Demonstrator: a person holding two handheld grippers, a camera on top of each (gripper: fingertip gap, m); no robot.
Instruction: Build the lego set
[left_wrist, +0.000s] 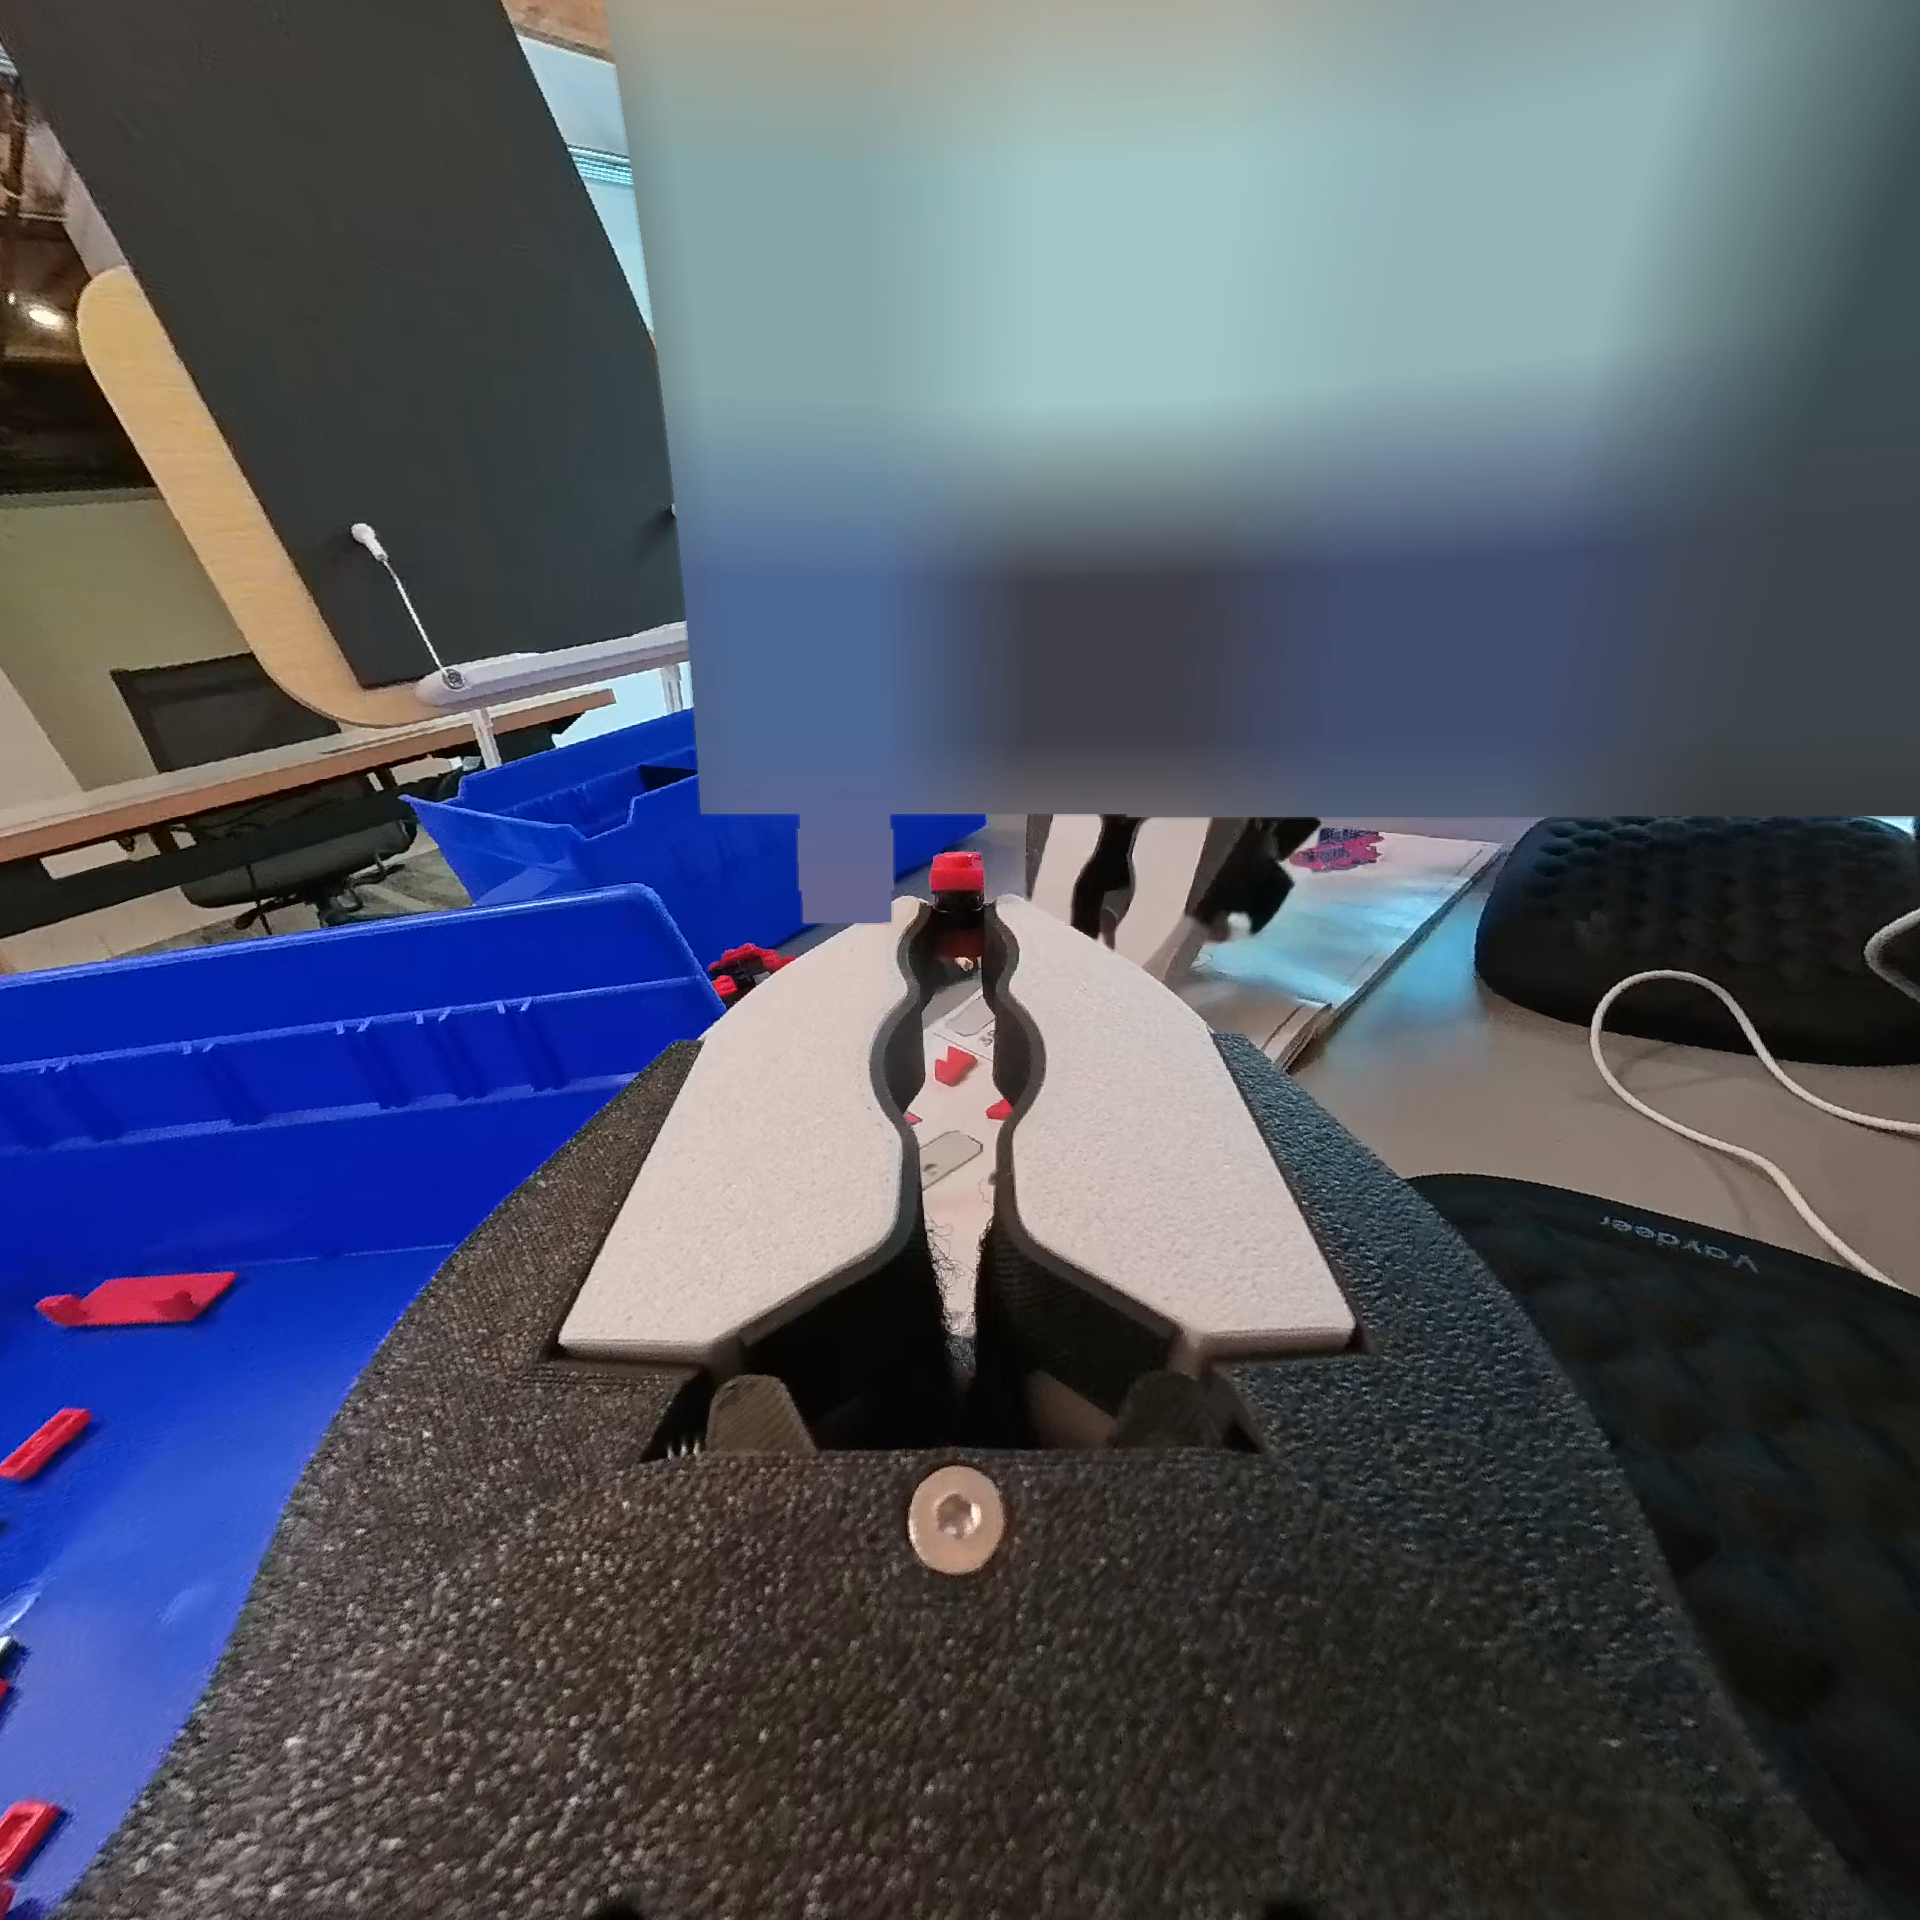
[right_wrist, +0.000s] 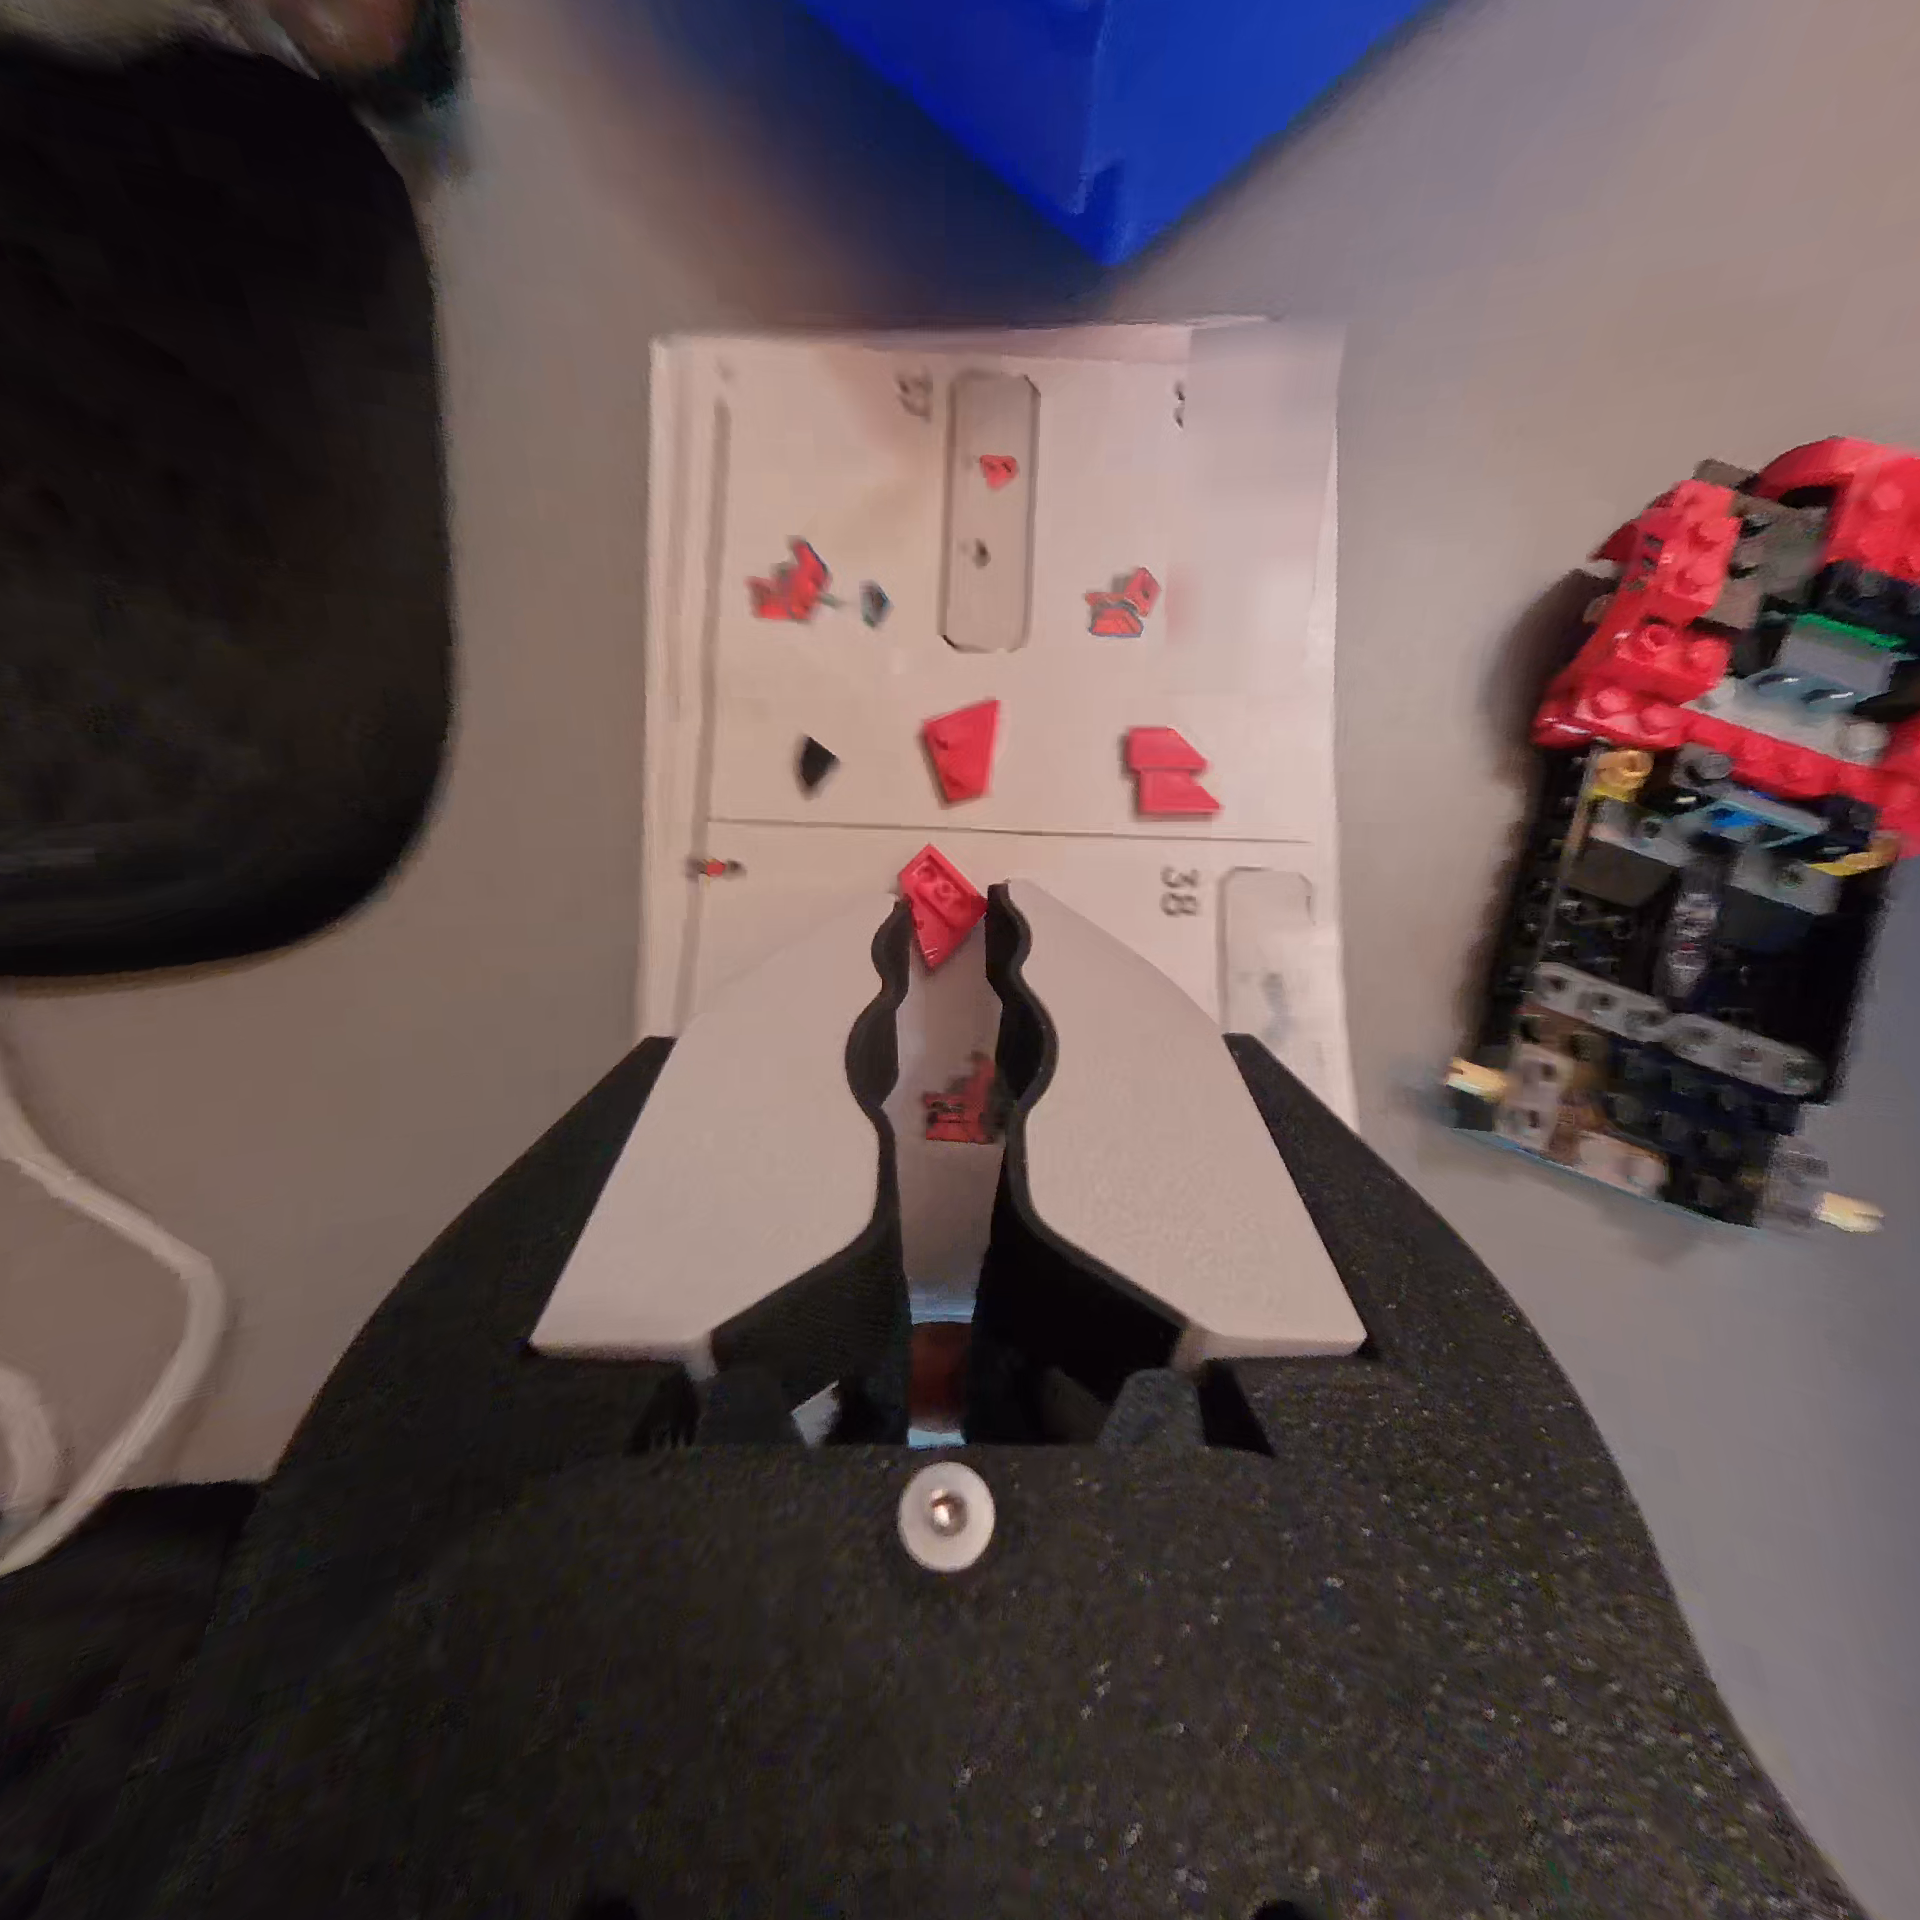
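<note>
L gripper (left_wrist: 956, 914) jaws clamped on small red piece (left_wrist: 956, 873); R gripper (right_wrist: 943, 914) jaws on red wedge plate (right_wrist: 938, 899)

grey tabletop (right_wrist: 1558, 312), dark wall panel (left_wrist: 364, 312), wooden desk (left_wrist: 260, 769)

Glossy blue plastic bin (left_wrist: 312, 1049), matt paper instruction sheet (right_wrist: 1247, 675), grainy black gripper housing, shiny metal screw (left_wrist: 956, 1520)

Grey-fingered tools in speckled black housings: the left tool (left_wrist: 956, 914) pinches a red-and-black piece (left_wrist: 956, 883), the right tool (right_wrist: 943, 914) a red wedge plate (right_wrist: 938, 902). Blue bins (left_wrist: 343, 1039), grey tabletop (right_wrist: 1507, 312), red-black-grey model (right_wrist: 1714, 831).
</note>
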